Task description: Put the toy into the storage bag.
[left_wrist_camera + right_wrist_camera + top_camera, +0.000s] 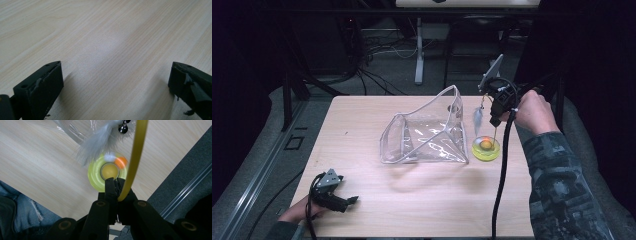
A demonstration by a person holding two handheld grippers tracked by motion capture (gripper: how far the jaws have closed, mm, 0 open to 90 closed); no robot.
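A yellow-green round toy (485, 149) with an orange ball (121, 162) in its ring lies on the wooden table (377, 210), right of a clear plastic pouch (427, 132). My right gripper (495, 121) hangs just above the toy, pointing down, shut on a thin yellow wand (136, 152). A grey-white feather (477, 120) and a small bell (123, 128) dangle from the wand beside the pouch. In the right gripper view the round toy (96, 173) sits straight below the right gripper (113, 181). My left gripper (352, 200) rests near the table's front left corner, open, with only bare wood between its jaws (116, 82).
The pouch stands open in the middle of the table, its mouth toward the right rear. The table's right edge runs close to the round toy, with grey floor (185, 170) beyond it. Cables and stand legs (419, 60) lie behind the table.
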